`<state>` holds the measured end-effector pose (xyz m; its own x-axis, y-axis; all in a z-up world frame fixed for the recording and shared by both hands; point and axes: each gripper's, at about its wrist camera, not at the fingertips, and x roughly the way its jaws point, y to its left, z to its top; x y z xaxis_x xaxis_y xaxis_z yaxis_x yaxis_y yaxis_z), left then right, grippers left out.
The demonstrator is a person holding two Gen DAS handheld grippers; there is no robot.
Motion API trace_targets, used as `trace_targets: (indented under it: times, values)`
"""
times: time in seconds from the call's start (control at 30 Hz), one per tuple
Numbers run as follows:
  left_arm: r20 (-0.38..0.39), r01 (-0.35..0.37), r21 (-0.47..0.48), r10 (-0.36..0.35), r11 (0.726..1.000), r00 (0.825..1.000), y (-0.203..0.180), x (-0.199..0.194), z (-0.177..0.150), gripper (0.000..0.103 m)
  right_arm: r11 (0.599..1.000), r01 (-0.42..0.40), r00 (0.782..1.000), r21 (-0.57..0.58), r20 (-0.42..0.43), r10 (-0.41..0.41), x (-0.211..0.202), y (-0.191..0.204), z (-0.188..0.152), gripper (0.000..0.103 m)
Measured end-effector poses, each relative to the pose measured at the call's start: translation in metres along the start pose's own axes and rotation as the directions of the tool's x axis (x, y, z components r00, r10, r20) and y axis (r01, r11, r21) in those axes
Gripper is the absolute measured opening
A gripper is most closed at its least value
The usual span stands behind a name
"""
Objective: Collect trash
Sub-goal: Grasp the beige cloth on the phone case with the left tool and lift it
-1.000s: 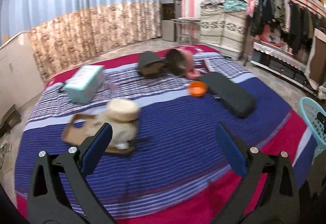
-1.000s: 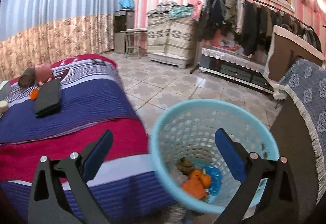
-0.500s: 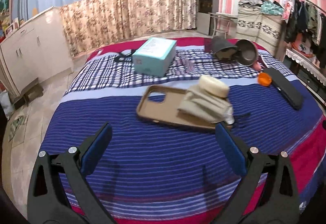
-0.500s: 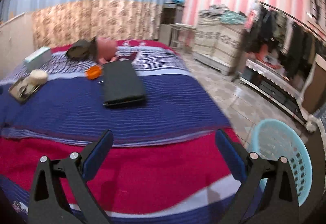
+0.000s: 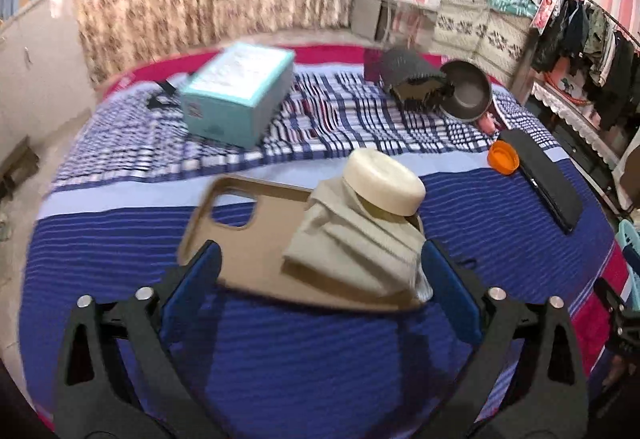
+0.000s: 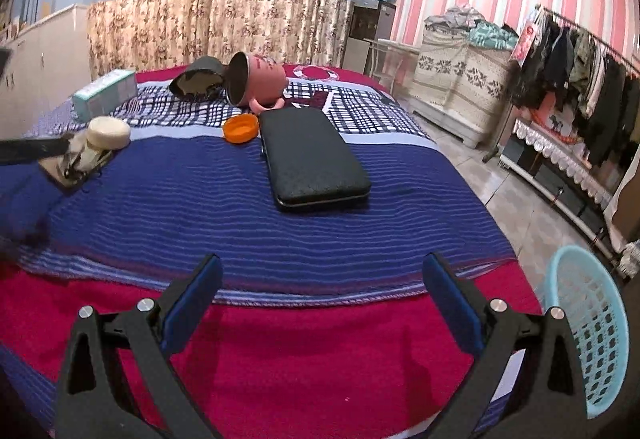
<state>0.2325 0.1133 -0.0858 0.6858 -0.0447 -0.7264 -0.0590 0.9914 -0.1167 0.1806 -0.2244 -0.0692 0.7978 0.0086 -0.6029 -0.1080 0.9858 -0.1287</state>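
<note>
Two things sat on the brown phone case (image 5: 256, 239) near the middle of the bed (image 5: 280, 351): a folded beige cloth (image 5: 352, 247) and, on its far end, a cream round lid-like piece (image 5: 382, 181). That small pile had filled far more of the left wrist view than it did a second earlier, when it lay blurred and off to the left, so the left claw (image 5: 320, 279) had closed in on it, and its blue pads now stood either side of the case's near edge. The jaws had just narrowed a little from their widest, yet they were still apart, with the case and cloth between them and no pad pressing on anything. Beyond the pile, an orange cap (image 5: 503, 157) lay beside a black flat case (image 5: 544, 179), with a teal box (image 5: 236, 95) and a tipped pink pot (image 6: 256, 83) further back. The right claw (image 6: 320, 295) had swung away from the blue basket (image 6: 588, 335), which a second before sat straight under it holding orange scraps and now stood on the floor off the bed's corner; its jaws were apart and empty above the red bedspread. I judged the drop finished and a fresh pickup beginning at the pile.
</note>
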Motion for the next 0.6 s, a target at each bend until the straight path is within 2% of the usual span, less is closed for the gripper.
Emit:
trace_targets:
  times: [0.07, 0.1, 0.13, 0.17, 0.2, 0.3, 0.4, 0.5, 0.6]
  values:
    - [-0.035, 0.026, -0.007, -0.027, 1.000, 0.999, -0.001, 0.010, 0.002, 0.080, 1.000, -0.004, 1.000, 0.009, -0.005, 0.005, 0.003, 0.000, 0.001, 0.098]
    - [-0.050, 0.046, -0.005, -0.046, 0.999, 0.998, -0.004, 0.015, 0.003, 0.071, 1.000, -0.005, 1.000, 0.010, -0.009, 0.005, 0.004, 0.000, 0.001, 0.098]
    - [-0.045, 0.043, 0.010, -0.043, 0.999, 0.998, -0.008, 0.014, 0.003, 0.061, 1.000, -0.005, 1.000, 0.009, -0.013, 0.005, 0.007, 0.002, 0.003, 0.098]
    - [-0.047, 0.045, 0.026, -0.044, 0.999, 0.998, -0.011, 0.014, 0.002, 0.057, 1.000, -0.006, 1.000, 0.008, -0.016, 0.006, 0.009, 0.003, 0.003, 0.098]
    - [-0.044, 0.046, 0.044, -0.044, 0.998, 0.998, -0.016, 0.012, 0.000, 0.049, 1.000, -0.006, 1.000, 0.005, -0.020, 0.006, 0.010, 0.004, 0.003, 0.098]
    - [-0.025, 0.051, 0.075, -0.049, 0.996, 0.998, -0.022, 0.002, -0.008, 0.031, 1.000, -0.014, 1.000, -0.004, -0.027, 0.014, 0.013, 0.011, 0.004, 0.098]
    - [0.005, 0.046, 0.062, -0.047, 0.997, 0.999, -0.014, -0.017, -0.015, 0.024, 1.000, -0.021, 0.999, -0.016, -0.027, 0.021, 0.014, 0.019, 0.006, 0.098]
    - [0.067, 0.044, 0.039, -0.047, 0.998, 0.997, -0.001, -0.045, -0.015, 0.022, 0.999, -0.028, 0.999, -0.037, -0.016, 0.027, 0.013, 0.028, 0.012, 0.098]
    - [0.160, -0.018, 0.018, 0.014, 1.000, 0.987, 0.020, -0.070, -0.011, 0.022, 0.998, -0.038, 0.999, -0.043, -0.007, 0.038, 0.014, 0.038, 0.018, 0.098]
